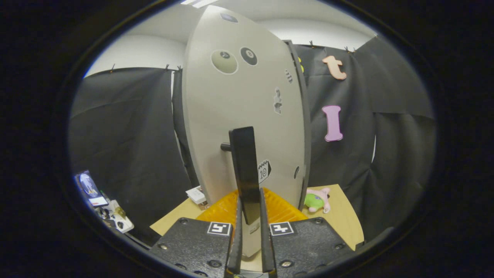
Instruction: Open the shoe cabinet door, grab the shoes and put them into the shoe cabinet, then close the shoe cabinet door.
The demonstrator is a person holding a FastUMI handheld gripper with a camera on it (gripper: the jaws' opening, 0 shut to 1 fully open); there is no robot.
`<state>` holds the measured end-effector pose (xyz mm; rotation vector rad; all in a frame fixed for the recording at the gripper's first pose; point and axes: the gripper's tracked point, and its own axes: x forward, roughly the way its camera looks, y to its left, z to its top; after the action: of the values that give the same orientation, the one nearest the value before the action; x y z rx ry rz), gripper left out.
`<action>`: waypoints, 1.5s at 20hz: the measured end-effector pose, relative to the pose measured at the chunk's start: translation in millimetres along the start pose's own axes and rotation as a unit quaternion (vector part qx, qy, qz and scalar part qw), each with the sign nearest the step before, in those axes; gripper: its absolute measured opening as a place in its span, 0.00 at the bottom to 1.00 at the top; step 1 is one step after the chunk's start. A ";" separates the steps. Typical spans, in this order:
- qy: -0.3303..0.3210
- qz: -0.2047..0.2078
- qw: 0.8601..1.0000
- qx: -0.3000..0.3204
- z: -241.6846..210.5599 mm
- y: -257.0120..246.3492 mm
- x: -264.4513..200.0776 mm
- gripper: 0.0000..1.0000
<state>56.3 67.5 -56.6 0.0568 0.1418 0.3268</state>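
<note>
At the bottom centre of the frame the gripper (251, 231) is closing its two fingers (236, 239) around the lower end of the black handle (245, 170) of the shoe cabinet door (239, 108) — the jaws are standing nearly together with the dark bar between them, and both appear to be pressing on it, though the contact itself is partly hidden. Just behind the fingers an orange ribbed tray-like thing (281, 206) is lying on the wooden tabletop (347, 220). The handle is rising up the middle of the picture, and the pale door, dotted with stickers, is filling the centre from the table to the top; I cannot tell whether it is sitting flush or is already swinging slightly. To the lower right of the door a pink and green soft toy (318, 199) is resting on the table, and at the lower left a small white box (196, 194) is sitting beside the door's foot. No clear shoes are showing. By my judgement the task is only beginning — the door is being taken hold of for opening, while fetching the shoes, placing them inside and shutting the door are all remaining.
</note>
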 end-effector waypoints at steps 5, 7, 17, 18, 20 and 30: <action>0.004 -0.015 1.000 -0.006 1.6 -48.0 -30.4 0.18; 0.004 -0.015 1.000 -0.006 2.6 -65.1 -38.1 0.14; 0.005 -0.040 0.999 -0.003 4.5 -136.0 -51.0 0.05; 0.007 -0.027 1.000 0.004 4.5 -134.1 -50.5 0.05; 0.005 -0.019 1.000 -0.003 4.7 -134.3 -48.9 0.05; 0.009 0.006 1.000 0.010 -8.4 -141.7 -64.1 0.11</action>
<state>39.7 -86.9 -67.7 0.0739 0.1623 0.3383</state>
